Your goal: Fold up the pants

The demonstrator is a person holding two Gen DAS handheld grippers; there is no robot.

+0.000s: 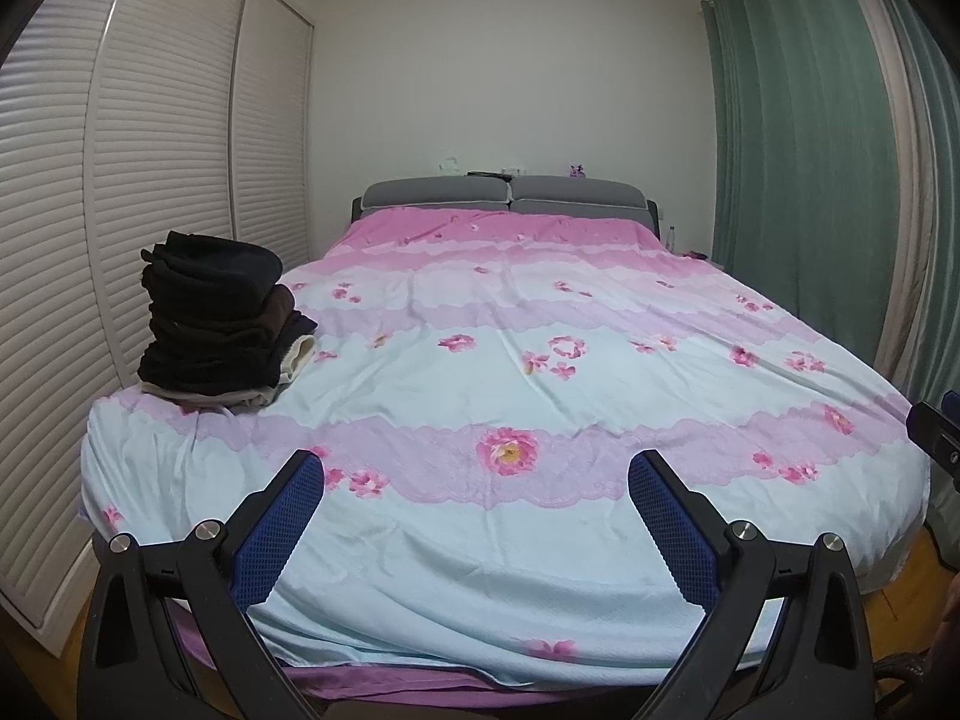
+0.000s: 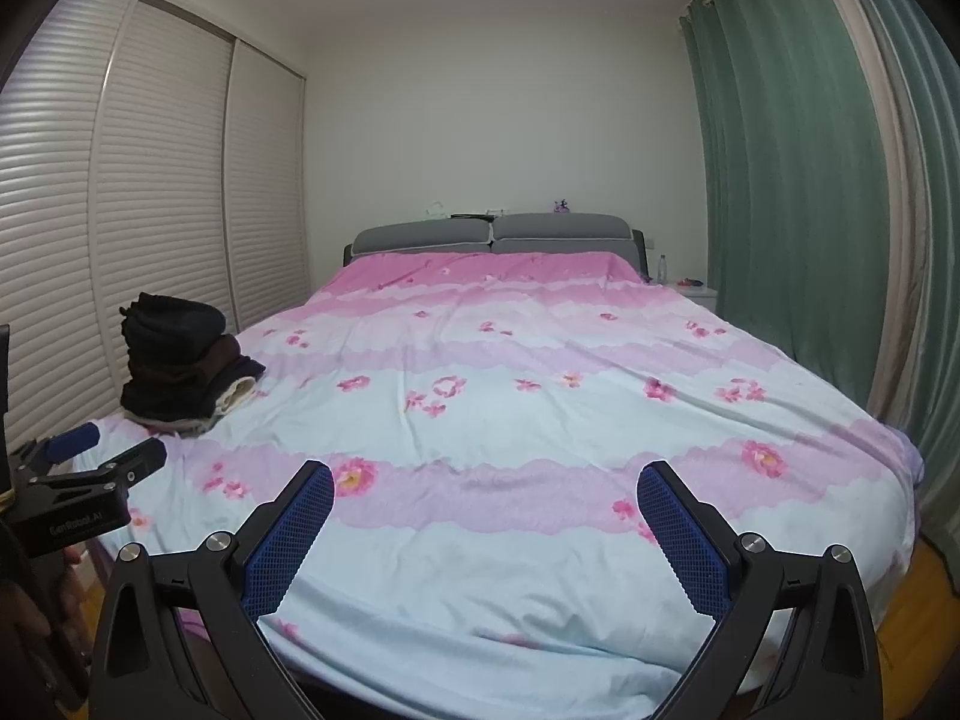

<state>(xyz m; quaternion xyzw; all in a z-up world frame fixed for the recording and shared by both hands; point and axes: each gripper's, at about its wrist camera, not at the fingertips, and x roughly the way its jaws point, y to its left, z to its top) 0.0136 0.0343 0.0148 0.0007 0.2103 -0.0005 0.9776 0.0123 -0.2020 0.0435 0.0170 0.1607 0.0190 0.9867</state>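
A stack of folded dark pants [image 1: 216, 324] sits on the left side of the bed; it also shows in the right wrist view [image 2: 180, 372]. It is black and brown with a cream piece at the bottom. My left gripper [image 1: 477, 468] is open and empty, held over the foot of the bed, well short of the stack. My right gripper [image 2: 486, 480] is open and empty over the foot of the bed too. The left gripper also shows at the left edge of the right wrist view [image 2: 108, 450], open. A part of the right gripper shows at the right edge of the left wrist view [image 1: 939, 432].
The bed carries a pale blue and pink flowered cover [image 1: 540, 372]. A grey headboard [image 1: 510, 192] stands at the far wall. White louvred wardrobe doors [image 1: 120, 180] run along the left. Green curtains [image 1: 798, 138] hang at the right, with a small nightstand [image 2: 696, 288] beside them.
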